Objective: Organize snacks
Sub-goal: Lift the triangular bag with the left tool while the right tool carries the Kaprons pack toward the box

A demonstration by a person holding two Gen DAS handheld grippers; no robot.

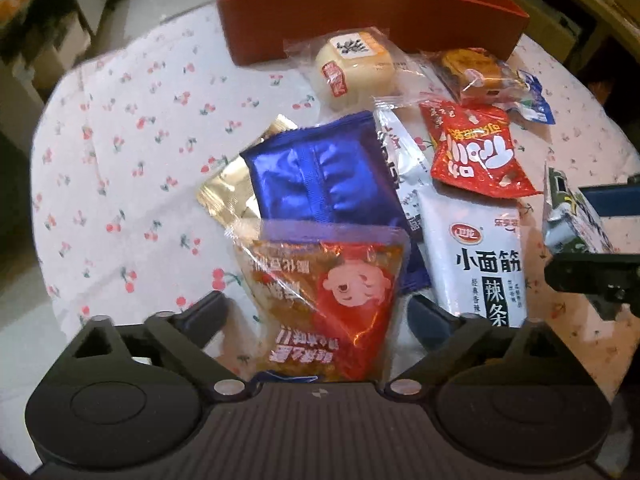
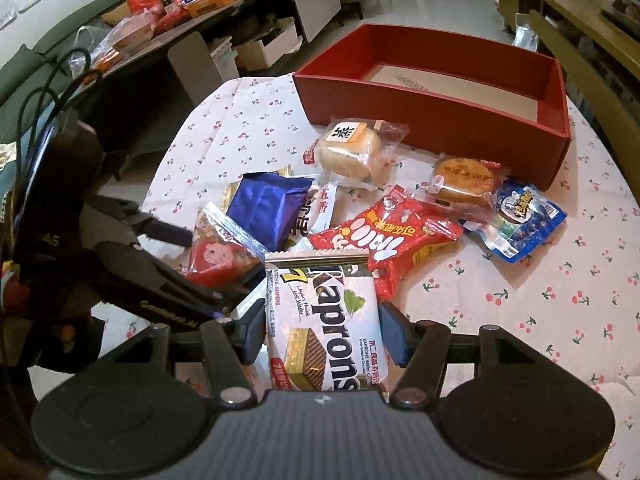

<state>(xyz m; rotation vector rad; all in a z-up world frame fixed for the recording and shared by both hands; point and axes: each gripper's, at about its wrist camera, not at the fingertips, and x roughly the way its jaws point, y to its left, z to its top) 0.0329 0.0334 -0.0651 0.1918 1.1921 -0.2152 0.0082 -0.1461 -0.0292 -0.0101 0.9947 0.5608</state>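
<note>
Several snack packets lie heaped on the cherry-print tablecloth (image 1: 132, 148) in front of an empty red box (image 1: 360, 12) (image 2: 420, 120). My left gripper (image 1: 320, 314) (image 2: 208, 272) stands open, and an orange-red packet with a cartoon face (image 1: 332, 300) lies between its fingers, untouched by the pads. A blue foil packet (image 1: 320, 176) and a white spicy-strip packet (image 1: 476, 248) lie just beyond. My right gripper (image 2: 323, 332) (image 1: 592, 236) is shut on a Kaprons wafer packet (image 2: 324, 320), held above the pile to the right of the left gripper.
A wrapped bun (image 2: 352, 152), a brown pastry (image 2: 460, 184), a red packet (image 2: 392, 240) and a blue-white packet (image 2: 524, 216) lie between the grippers and the box. A low table of goods (image 2: 200, 0) stands far left, with wooden furniture (image 2: 580, 40) on the right.
</note>
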